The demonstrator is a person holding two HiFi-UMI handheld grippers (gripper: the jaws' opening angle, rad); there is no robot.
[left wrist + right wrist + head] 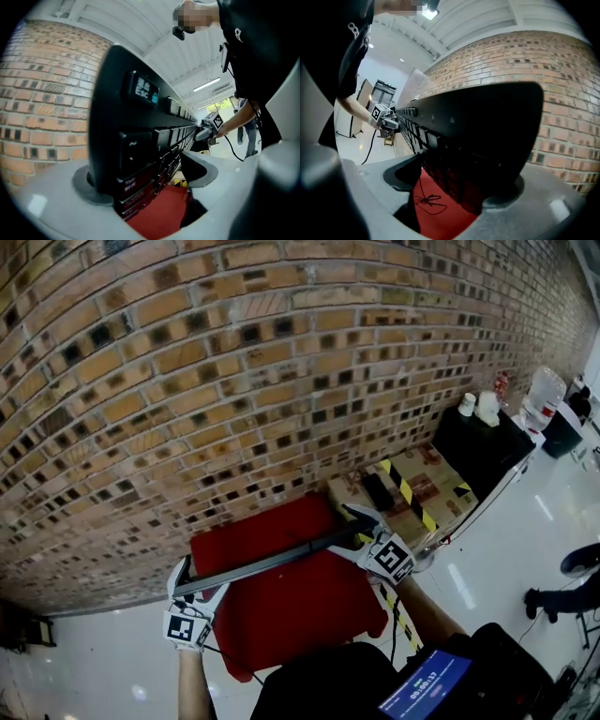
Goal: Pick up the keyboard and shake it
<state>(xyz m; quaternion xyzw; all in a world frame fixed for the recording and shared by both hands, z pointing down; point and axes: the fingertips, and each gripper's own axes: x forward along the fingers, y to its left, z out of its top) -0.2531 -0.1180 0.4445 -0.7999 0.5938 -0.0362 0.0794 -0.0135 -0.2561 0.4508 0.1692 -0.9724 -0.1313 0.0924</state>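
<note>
A long black keyboard (272,562) hangs edge-on in the air above the red table (300,615), tilted up to the right. My left gripper (185,589) is shut on its left end and my right gripper (361,532) is shut on its right end. In the left gripper view the keyboard (140,122) stands on edge between the pads, keys facing right, with the left gripper (145,180) clamped on it. The right gripper view shows the keyboard (487,136) filling the space between the jaws of the right gripper (457,187).
A brick wall (234,381) stands right behind the table. To the right sit a cardboard box with yellow-black tape (412,488) and a black stand (483,451) with white containers. A thin black cable (424,201) lies on the red surface.
</note>
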